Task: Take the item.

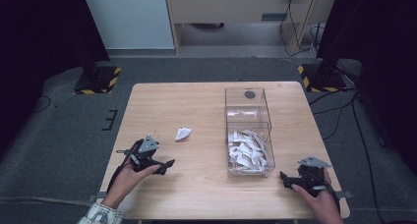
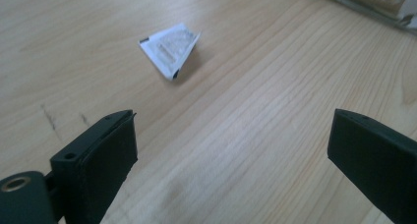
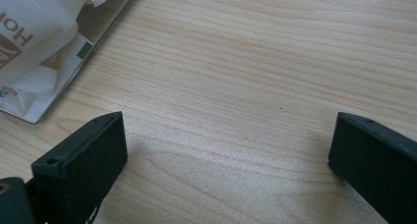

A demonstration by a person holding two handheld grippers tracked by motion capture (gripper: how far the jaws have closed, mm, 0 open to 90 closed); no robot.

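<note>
We see a light wooden table (image 1: 196,184) on a grey floor, with dark stands at the far corners. On the table stands a clear box (image 1: 248,135) with lots of small white packets (image 1: 246,150) piled inside it. One white packet (image 1: 183,133) lies alone on the bare wood, to the left of the box.

Our left gripper (image 1: 164,166) sits near the front left of the table. Its jaws are wide apart with nothing between them. In the left gripper view, the lone packet (image 2: 169,49) lies ahead of the jaws and a bit to the left, not touching them. It looks like a little triangle, and its long edge runs slanted across our view.

Our right gripper (image 1: 287,180) rests at the front right, just past the near corner of the box (image 3: 44,62). Its jaws are wide apart too, and hold nothing.

The left gripper is much nearer to the lone packet, and the box stands between that packet and the right gripper. So we think the left one should go forward and a little left to reach it.
</note>
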